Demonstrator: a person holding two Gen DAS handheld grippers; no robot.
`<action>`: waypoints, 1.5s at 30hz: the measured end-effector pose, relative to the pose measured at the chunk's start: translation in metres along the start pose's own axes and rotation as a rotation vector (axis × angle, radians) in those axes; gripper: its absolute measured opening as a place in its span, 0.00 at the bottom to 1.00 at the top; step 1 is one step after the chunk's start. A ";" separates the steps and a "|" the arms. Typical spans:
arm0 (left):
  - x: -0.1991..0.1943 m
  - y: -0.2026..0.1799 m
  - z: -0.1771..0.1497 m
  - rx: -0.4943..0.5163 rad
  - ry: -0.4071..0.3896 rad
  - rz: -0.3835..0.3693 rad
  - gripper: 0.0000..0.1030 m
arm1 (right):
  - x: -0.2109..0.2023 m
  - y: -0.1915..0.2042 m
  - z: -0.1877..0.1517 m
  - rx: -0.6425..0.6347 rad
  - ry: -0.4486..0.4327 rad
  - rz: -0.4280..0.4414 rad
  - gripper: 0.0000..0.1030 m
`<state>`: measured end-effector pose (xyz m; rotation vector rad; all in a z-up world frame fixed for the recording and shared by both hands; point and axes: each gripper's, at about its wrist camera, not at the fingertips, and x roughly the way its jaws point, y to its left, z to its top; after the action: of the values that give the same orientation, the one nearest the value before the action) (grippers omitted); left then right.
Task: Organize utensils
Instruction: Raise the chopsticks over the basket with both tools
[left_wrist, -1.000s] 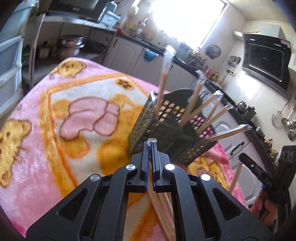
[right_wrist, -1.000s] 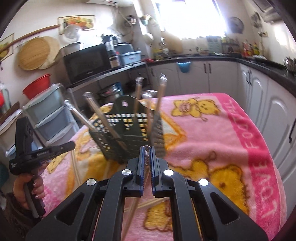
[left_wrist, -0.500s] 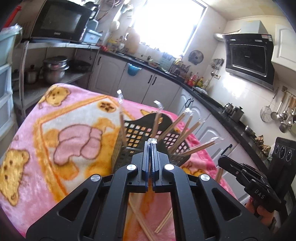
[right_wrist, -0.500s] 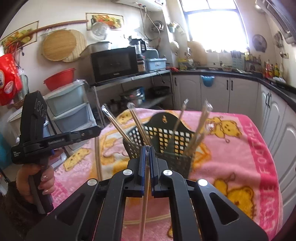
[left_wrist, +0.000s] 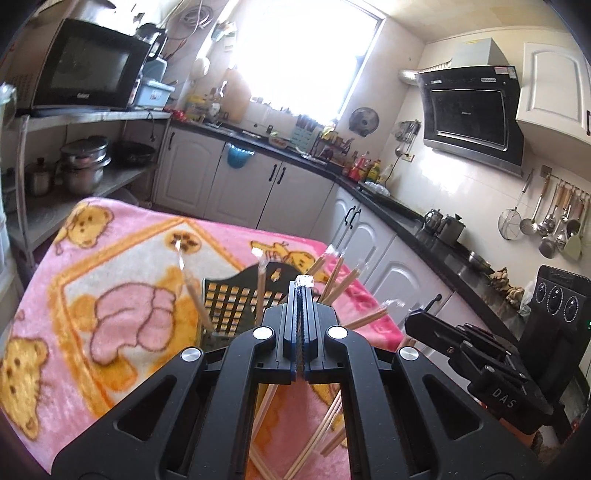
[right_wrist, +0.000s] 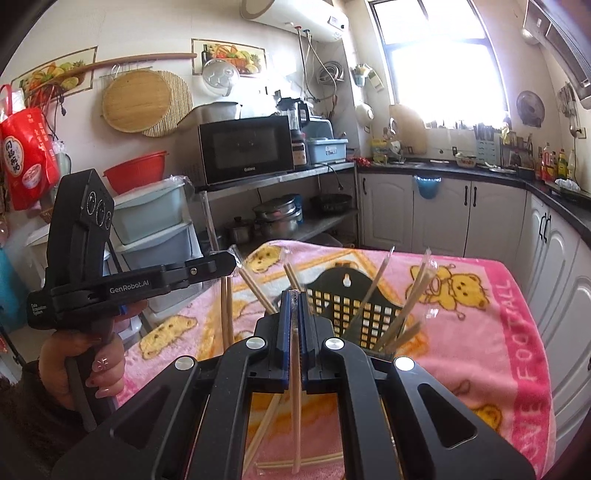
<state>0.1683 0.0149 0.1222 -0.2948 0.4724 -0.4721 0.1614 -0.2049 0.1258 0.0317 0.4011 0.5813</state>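
Note:
A black perforated utensil basket (left_wrist: 236, 306) (right_wrist: 351, 306) stands on the pink bear blanket (left_wrist: 110, 258) with several wrapped chopsticks (right_wrist: 406, 295) leaning in it. My left gripper (left_wrist: 303, 286) is shut on a pair of wrapped chopsticks; in the right wrist view the pair (right_wrist: 226, 310) hangs down from it. My right gripper (right_wrist: 294, 295) is shut on a wrapped chopstick (right_wrist: 294, 387) that hangs below the jaws. Both are raised above the table, near the basket. More loose chopsticks (left_wrist: 325, 435) (right_wrist: 295, 463) lie on the blanket.
The table's far edge faces white kitchen cabinets (left_wrist: 258, 184). A metal shelf with pots (right_wrist: 277, 218) and a microwave (right_wrist: 245, 147) stands to the left. A counter (left_wrist: 424, 229) runs along the right.
Both grippers have risen and pulled back from the basket, each lifting its chopsticks off the blanket. The basket now looks smaller and lower in both views.

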 end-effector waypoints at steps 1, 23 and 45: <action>0.000 -0.002 0.004 0.005 -0.004 -0.005 0.00 | -0.001 0.000 0.002 -0.001 -0.007 0.000 0.04; 0.006 -0.033 0.078 0.116 -0.100 -0.034 0.00 | -0.003 -0.020 0.058 0.031 -0.116 -0.016 0.04; 0.036 -0.012 0.119 0.109 -0.220 0.069 0.00 | 0.036 -0.039 0.107 0.010 -0.205 -0.066 0.04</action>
<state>0.2516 0.0063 0.2146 -0.2218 0.2412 -0.3911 0.2499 -0.2092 0.2058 0.0863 0.2052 0.5059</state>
